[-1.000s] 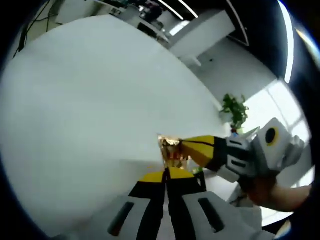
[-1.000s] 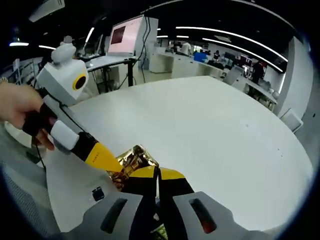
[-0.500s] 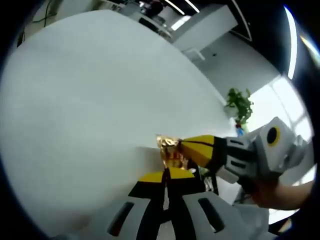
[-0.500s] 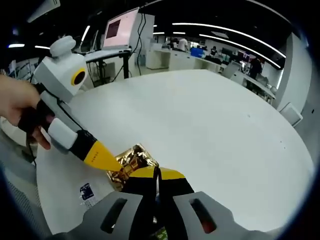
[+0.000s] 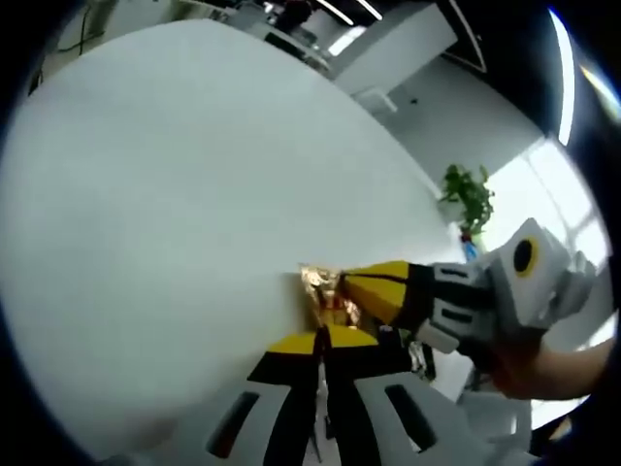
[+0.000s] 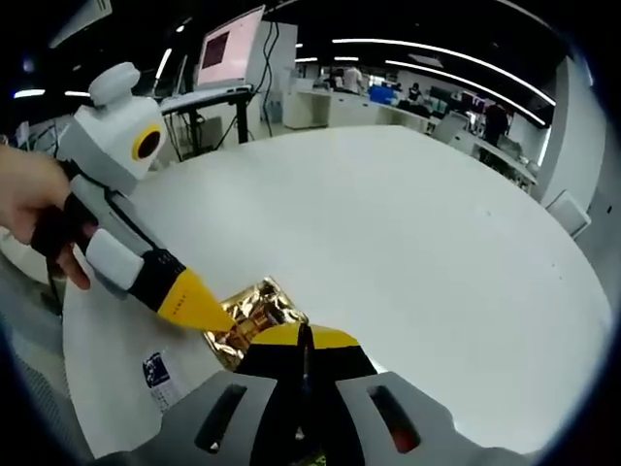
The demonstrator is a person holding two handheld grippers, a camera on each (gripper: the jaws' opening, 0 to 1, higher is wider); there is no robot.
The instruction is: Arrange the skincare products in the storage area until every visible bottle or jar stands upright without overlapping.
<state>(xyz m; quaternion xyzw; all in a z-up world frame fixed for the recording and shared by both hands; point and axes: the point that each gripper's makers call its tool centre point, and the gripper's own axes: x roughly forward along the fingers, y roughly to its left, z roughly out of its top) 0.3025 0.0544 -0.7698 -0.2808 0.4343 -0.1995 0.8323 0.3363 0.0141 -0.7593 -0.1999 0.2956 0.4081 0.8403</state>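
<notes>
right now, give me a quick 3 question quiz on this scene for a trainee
1. True or false: both grippers have their jaws closed on the same shiny gold packet.
2. Multiple choice: what does the gold packet sit over? A) a white round table B) a wooden shelf C) a metal sink
3. Fill in: past the far table edge in the left gripper view stands a green ____.

Key
1. True: the left gripper and the right gripper both clamp the gold packet.
2. A, the white round table.
3. Plant: the potted plant.
</notes>
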